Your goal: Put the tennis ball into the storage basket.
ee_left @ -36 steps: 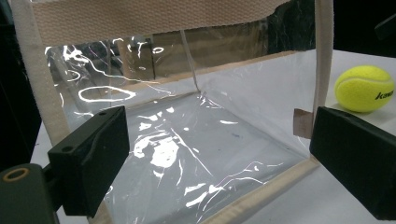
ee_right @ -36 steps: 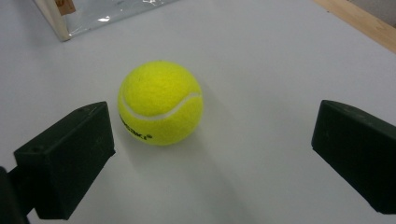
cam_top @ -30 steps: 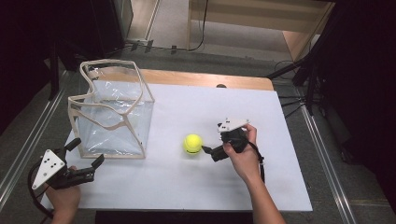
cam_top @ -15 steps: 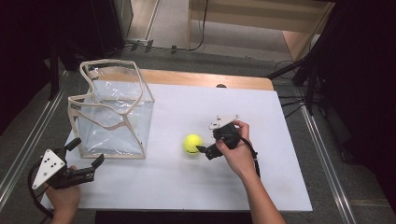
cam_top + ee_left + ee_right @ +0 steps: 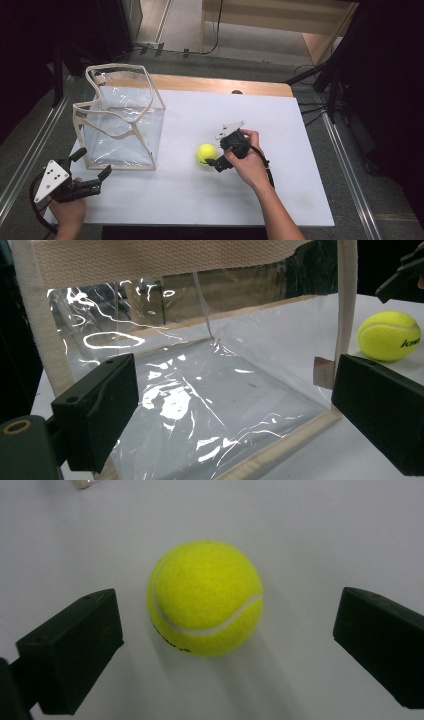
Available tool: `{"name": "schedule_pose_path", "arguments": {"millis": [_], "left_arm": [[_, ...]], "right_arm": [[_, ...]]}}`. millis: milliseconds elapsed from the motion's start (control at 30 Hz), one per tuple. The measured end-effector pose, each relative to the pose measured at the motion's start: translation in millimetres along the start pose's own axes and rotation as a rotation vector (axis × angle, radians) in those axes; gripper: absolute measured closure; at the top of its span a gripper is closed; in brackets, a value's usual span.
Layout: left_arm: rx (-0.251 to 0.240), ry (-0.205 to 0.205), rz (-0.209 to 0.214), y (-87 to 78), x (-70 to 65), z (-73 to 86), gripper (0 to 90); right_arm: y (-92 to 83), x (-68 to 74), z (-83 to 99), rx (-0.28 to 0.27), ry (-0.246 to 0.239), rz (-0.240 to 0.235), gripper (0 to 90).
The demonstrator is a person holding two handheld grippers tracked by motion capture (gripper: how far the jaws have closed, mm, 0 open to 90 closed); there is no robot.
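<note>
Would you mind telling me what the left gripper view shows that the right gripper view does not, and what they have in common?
Left gripper view alone: the clear bag with beige fabric trim, standing open on the table, framed by the left claw, whose jaws stand apart with nothing between them. Right gripper view alone: the right claw, its jaws just closing in, the ball between them with gaps on both sides. Shared: the yellow tennis ball on the white table, which appears small at the right edge of the left gripper view.

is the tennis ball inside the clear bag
No, the tennis ball lies on the white table, right of the clear bag.
</note>
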State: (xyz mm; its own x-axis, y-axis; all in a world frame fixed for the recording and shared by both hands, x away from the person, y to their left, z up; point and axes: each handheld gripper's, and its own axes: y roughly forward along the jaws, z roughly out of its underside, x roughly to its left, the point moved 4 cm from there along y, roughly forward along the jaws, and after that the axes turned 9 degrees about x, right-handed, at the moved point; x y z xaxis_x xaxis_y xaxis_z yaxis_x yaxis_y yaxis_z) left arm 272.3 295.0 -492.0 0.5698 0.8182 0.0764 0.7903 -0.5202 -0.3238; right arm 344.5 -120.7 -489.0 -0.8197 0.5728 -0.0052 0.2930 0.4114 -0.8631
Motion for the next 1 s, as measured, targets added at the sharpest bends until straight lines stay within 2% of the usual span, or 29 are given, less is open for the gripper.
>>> {"name": "schedule_pose_path", "arguments": {"millis": [100,467,1000], "left_arm": [[-0.001,0.0,0.0,-0.1,0.2,0.0,5.4],[-0.001,0.0,0.0,-0.1,0.2,-0.1,5.3],[0.0,-0.002,0.002,-0.4,0.6,0.0,5.4]], "right_arm": [[2.6,0.3,-1.4,0.013,0.001,0.008,6.3],[15.0,4.2,-5.4,0.074,-0.025,-0.021,6.5],[32.1,6.8,-9.8,0.142,-0.02,-0.04,6.7]]}}
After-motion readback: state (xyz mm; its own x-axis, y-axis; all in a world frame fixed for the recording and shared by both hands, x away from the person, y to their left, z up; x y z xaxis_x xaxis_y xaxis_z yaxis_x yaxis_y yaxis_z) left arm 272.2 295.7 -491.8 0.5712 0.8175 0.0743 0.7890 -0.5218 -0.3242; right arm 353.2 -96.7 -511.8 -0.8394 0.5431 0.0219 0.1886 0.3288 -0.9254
